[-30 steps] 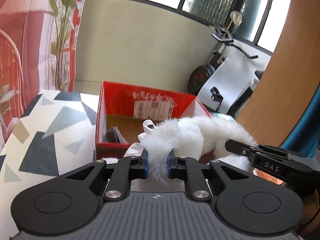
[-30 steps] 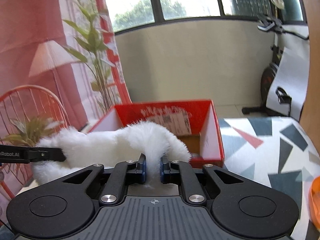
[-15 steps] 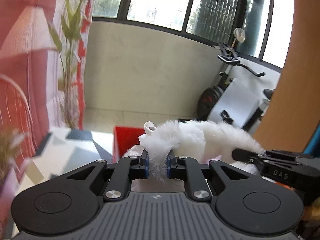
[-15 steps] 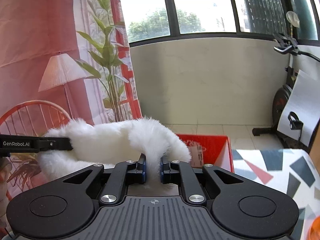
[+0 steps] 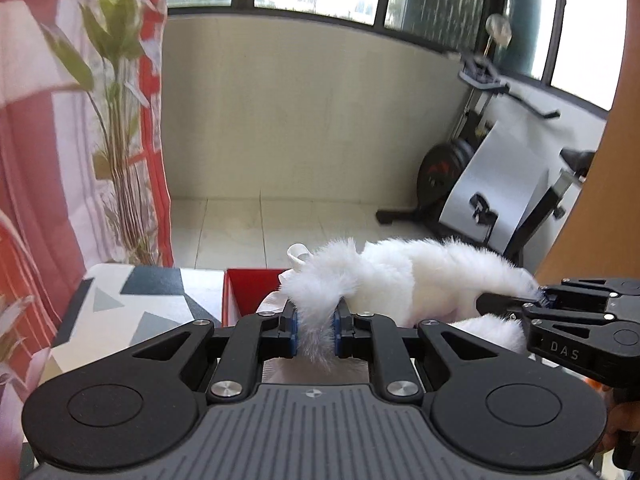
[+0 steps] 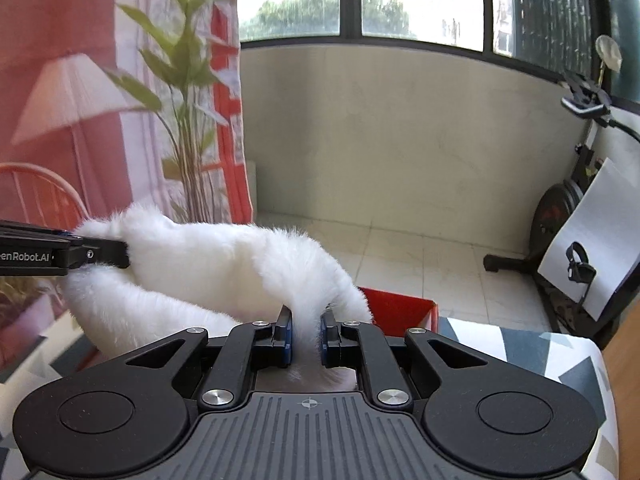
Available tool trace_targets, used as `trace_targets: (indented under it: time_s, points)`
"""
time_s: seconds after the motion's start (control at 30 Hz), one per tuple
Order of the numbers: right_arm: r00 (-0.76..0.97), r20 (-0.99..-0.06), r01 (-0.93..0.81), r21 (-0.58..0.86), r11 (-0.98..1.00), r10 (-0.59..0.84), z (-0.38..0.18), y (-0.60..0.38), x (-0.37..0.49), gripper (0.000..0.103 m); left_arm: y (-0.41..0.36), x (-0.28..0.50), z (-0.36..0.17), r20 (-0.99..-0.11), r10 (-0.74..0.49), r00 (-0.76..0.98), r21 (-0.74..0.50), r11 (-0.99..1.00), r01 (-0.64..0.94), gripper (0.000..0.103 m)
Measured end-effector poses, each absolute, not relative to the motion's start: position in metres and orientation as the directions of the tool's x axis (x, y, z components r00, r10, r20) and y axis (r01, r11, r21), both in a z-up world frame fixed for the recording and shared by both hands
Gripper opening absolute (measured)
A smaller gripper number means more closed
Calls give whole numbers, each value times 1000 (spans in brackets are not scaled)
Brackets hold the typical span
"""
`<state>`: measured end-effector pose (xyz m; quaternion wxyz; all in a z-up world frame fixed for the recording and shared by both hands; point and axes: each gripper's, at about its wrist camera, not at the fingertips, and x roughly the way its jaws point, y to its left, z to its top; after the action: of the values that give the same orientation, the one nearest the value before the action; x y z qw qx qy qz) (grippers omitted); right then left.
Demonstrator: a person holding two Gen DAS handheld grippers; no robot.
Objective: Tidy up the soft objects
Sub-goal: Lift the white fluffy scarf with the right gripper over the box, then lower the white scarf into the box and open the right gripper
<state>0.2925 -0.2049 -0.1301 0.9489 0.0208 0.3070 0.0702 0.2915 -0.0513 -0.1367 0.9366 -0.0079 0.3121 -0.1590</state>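
Observation:
A white fluffy fabric piece (image 5: 404,276) hangs stretched between both grippers, held up in the air. My left gripper (image 5: 314,326) is shut on one end of it. My right gripper (image 6: 306,332) is shut on the other end of the same white fluffy piece (image 6: 224,256). The right gripper shows at the right edge of the left wrist view (image 5: 532,302), and the left gripper at the left edge of the right wrist view (image 6: 116,254). A red cardboard box (image 5: 244,292) sits below the fabric; only its far rim shows, also in the right wrist view (image 6: 400,308).
The box stands on a surface with a grey and white geometric cover (image 5: 132,308). A potted plant (image 5: 116,128) and red curtain stand at the left. An exercise bike (image 5: 480,184) stands at the right by the balcony wall. A wooden panel (image 5: 600,208) rises at the right.
Both grippers have risen with the fluffy piece; the red box has dropped low in both views, its inside now out of sight. Both grips are unchanged.

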Motion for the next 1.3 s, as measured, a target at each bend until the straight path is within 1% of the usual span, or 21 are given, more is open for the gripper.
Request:
trace_targets:
  time_s: [0.17,0.37,0.63,0.7,0.77,0.8,0.83,0.93,1.03,1.17,1.3]
  points:
    - [752,-644,-97,102,990,140,-154,-215,326,11,-55,328,-157,-650,-297,699,-127,950,285,17]
    - [697,-704,-82,110,990,136,-178,-218,356,11,-63,350,-173,-686,-282,670,-99,949,299,17]
    - [685,-719,-69,94,993,116,-195,-218,367,11,-70,364,-188,-709,-259,656,-67,951,303,17]
    - [681,-724,-63,91,994,110,-197,-219,367,12,-71,366,-190,-717,-242,654,-50,953,298,22]
    - [670,-737,-45,73,996,85,-200,-218,370,15,-71,366,-190,-717,-222,661,-38,959,281,26]
    - [666,-743,-38,65,997,74,-202,-217,371,20,-69,366,-189,-711,-223,667,-38,959,281,26]
    - [663,-746,-38,57,998,68,-203,-217,371,20,-68,365,-188,-706,-224,672,-38,959,280,26]
    - [670,-741,-32,41,999,52,-204,-216,368,22,-67,362,-185,-697,-225,680,-35,959,282,26]
    - [683,-727,-31,62,998,66,-200,-219,363,22,-67,354,-180,-688,-232,688,-28,955,294,26]
    - [714,-694,-50,85,995,95,-188,-218,348,22,-66,337,-174,-671,-237,702,-10,950,311,26]
    - [750,-651,-66,96,993,113,-174,-216,324,25,-60,315,-167,-655,-252,712,-16,947,320,26]
